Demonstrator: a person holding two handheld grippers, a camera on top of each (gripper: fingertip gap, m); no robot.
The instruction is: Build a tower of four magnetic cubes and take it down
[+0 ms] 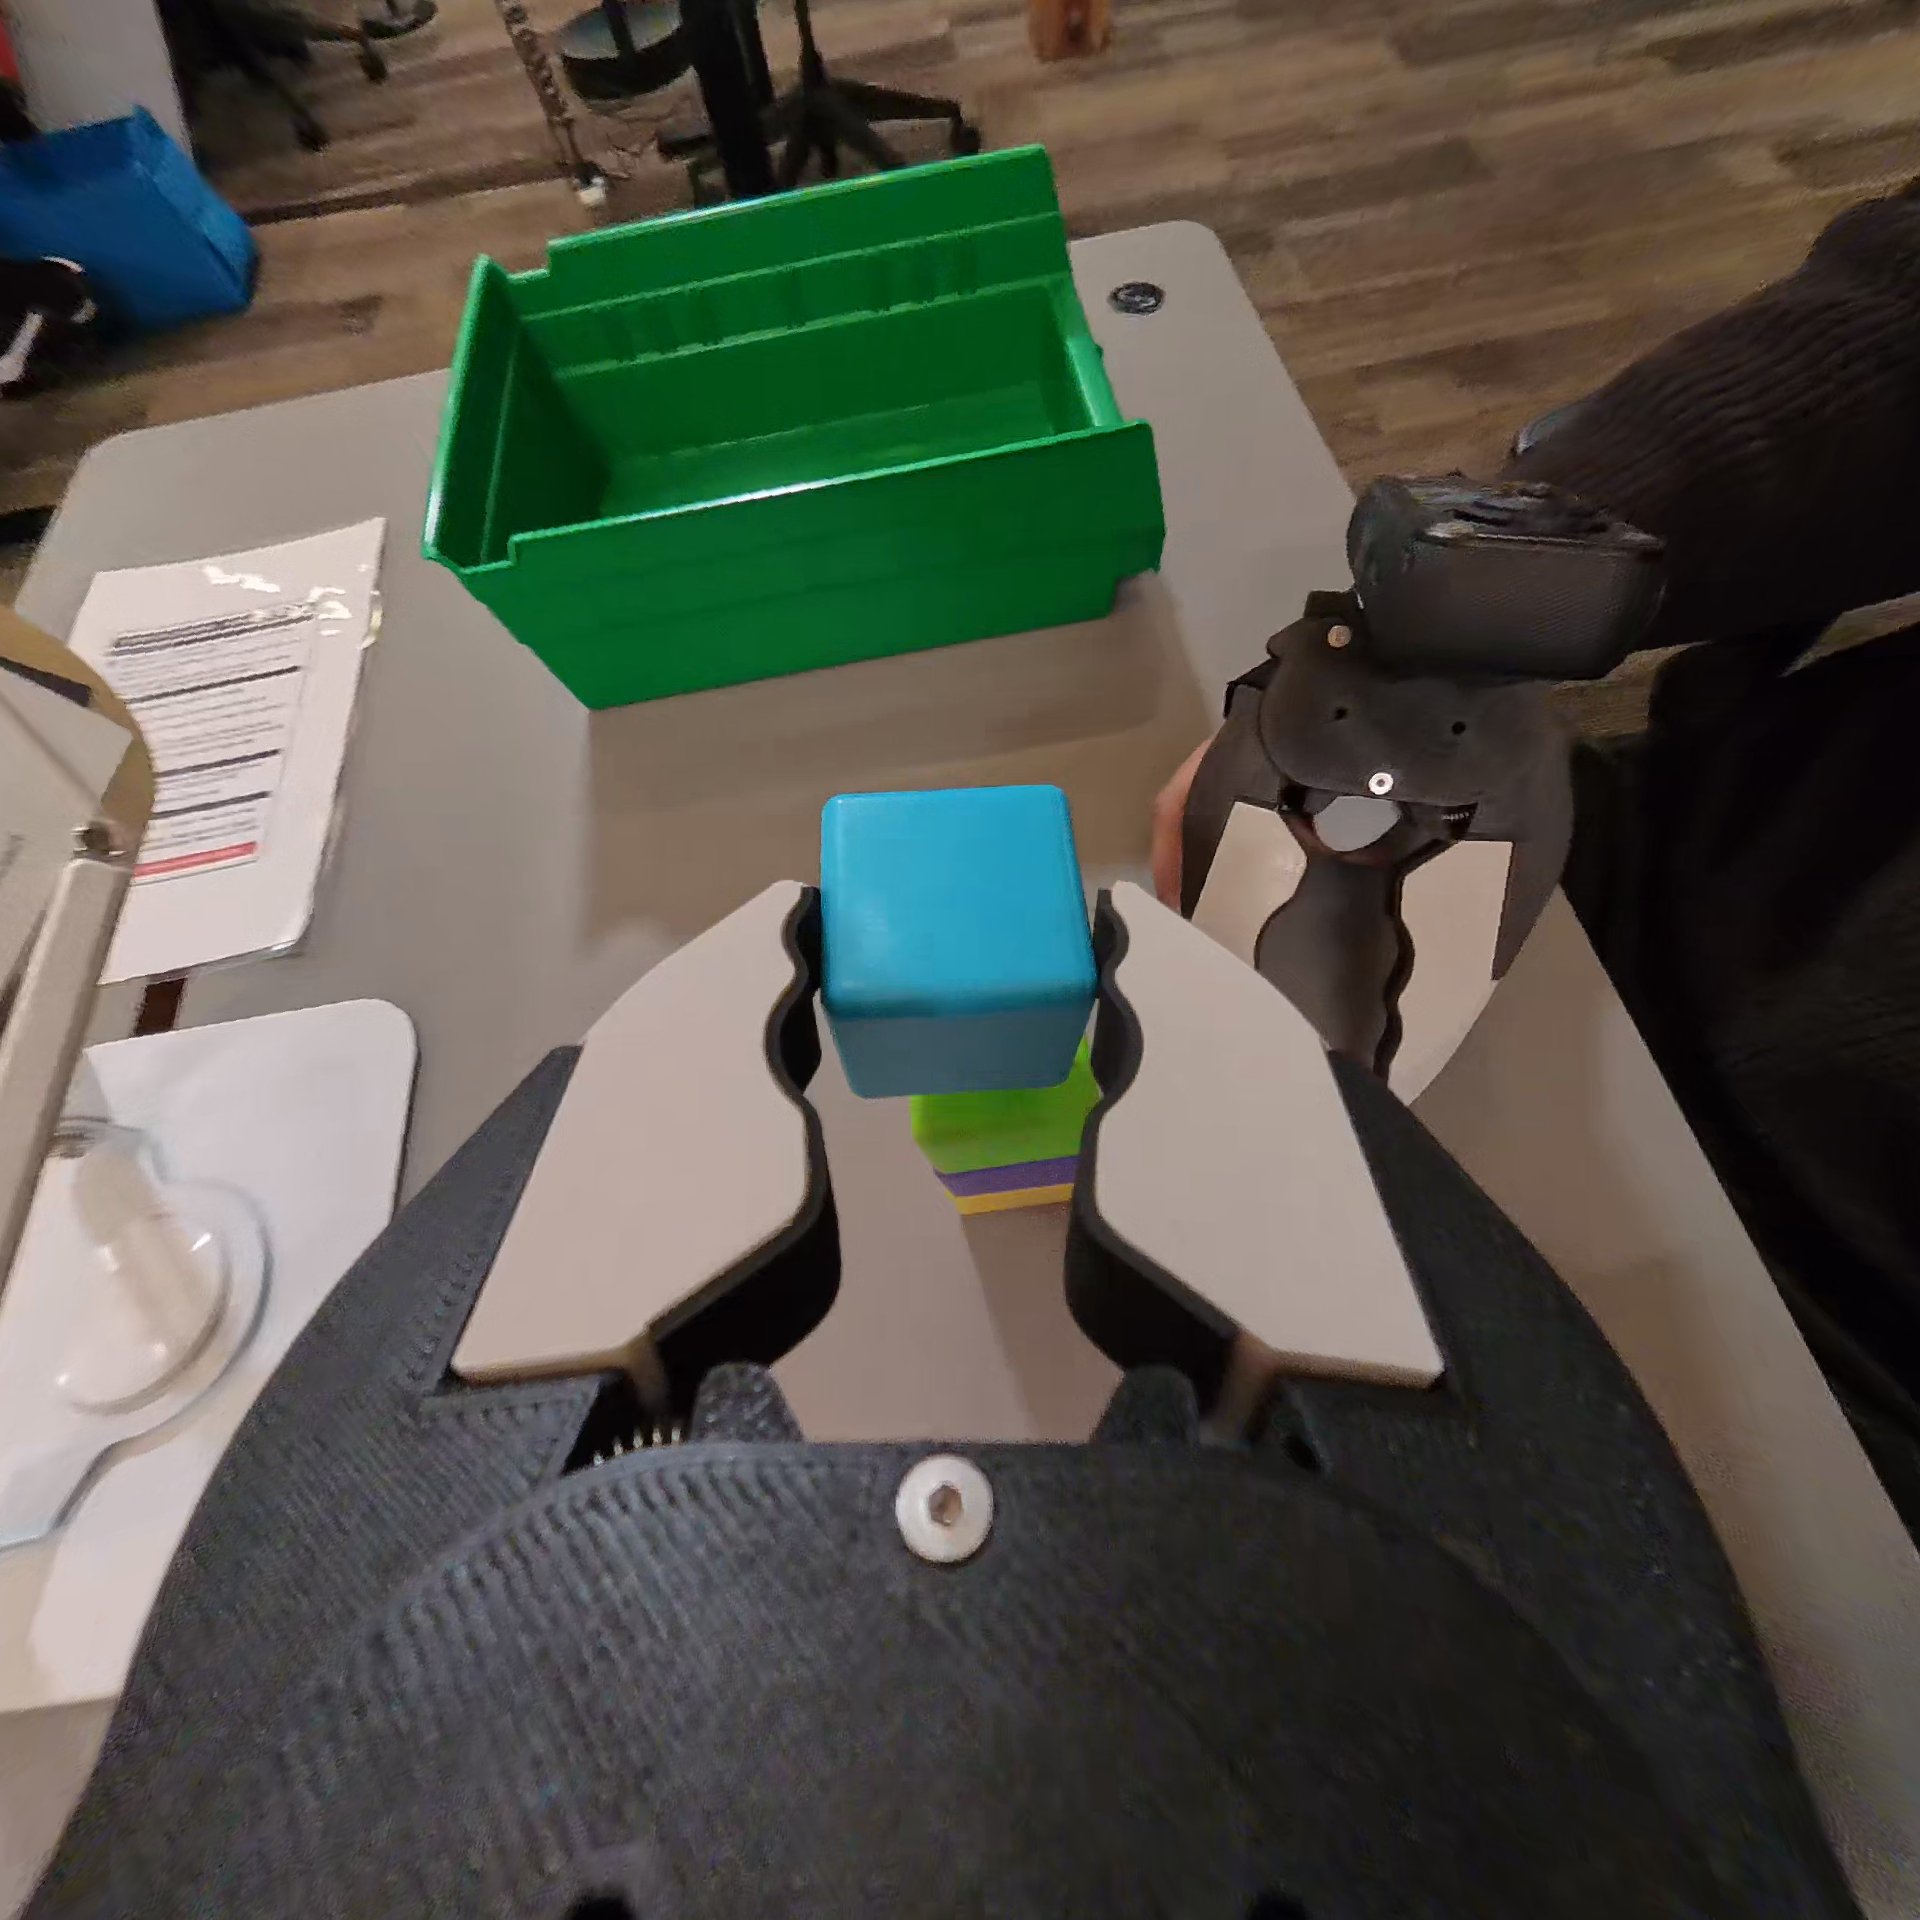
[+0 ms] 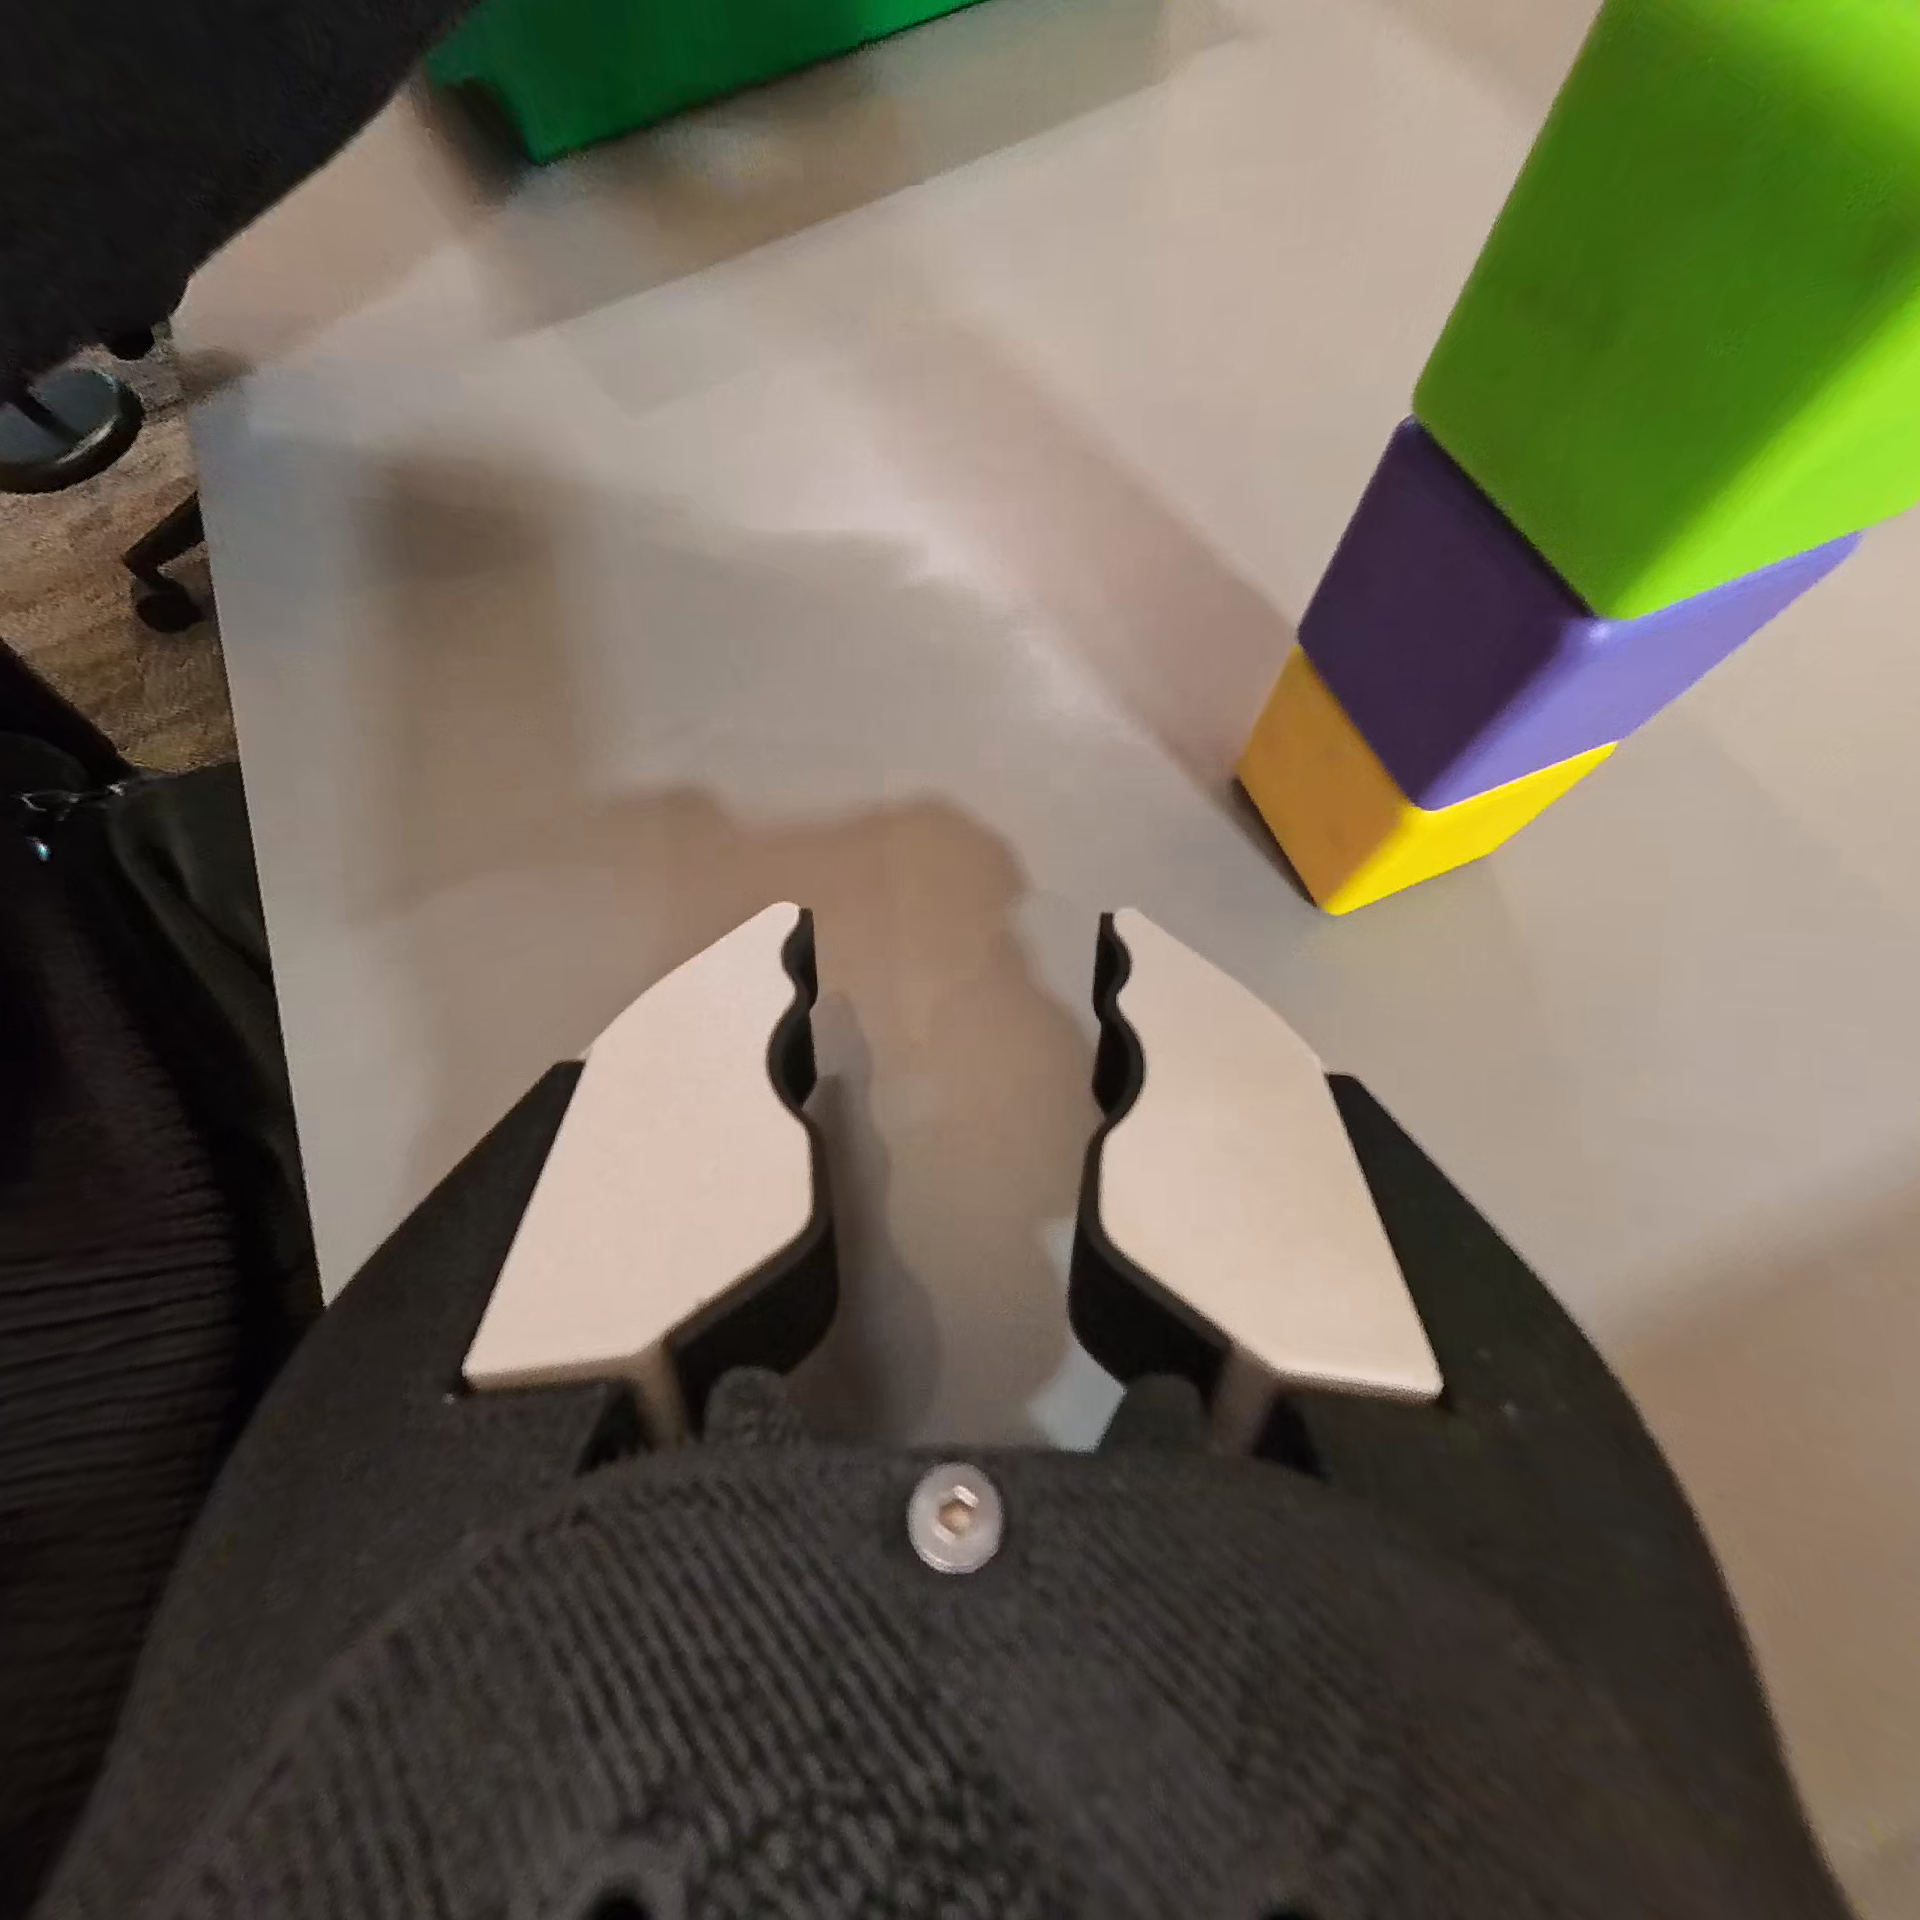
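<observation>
The left gripper (image 1: 954, 951) pinches a blue cube (image 1: 954, 935) between its fingertips, above a stack: lime block (image 1: 1003, 1122) on top, purple block (image 1: 1006, 1182) under it, yellow block (image 1: 1006, 1203) at the bottom on the table (image 1: 665, 831). Whether the cube touches the lime block cannot be told. The right gripper (image 2: 954, 971) hangs over bare table with its jaws parted and nothing between them; the stack stands just to its far right. Beyond the stack sits a green bin (image 1: 800, 457). At the left lie a printed sheet (image 1: 223, 748) and, nearer, a glass flask (image 1: 135, 1278) on a white board (image 1: 312, 1101).
</observation>
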